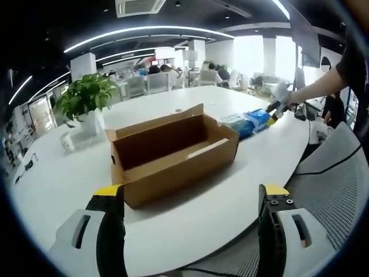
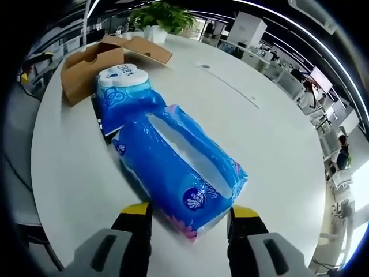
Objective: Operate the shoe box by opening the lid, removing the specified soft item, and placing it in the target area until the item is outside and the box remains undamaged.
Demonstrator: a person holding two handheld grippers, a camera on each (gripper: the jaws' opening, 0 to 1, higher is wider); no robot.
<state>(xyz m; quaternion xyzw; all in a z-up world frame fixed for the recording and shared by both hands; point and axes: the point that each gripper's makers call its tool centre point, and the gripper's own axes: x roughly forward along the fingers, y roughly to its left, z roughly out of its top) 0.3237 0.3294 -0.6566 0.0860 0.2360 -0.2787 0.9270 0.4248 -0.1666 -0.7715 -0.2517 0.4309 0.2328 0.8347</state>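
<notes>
Hiding tissue pack (image 2: 184, 173) end, right tongs (image 2: 189, 222)

An open-plan office: a long white meeting table (image 1: 190, 213), rows of desks (image 1: 151, 81), ceiling strip lights (image 1: 144, 32).

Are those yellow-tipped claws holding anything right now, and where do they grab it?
The right gripper has the near end of the blue tissue pack between its jaws; whether they grip it can't be told. The left gripper is open, holding nothing.
</notes>
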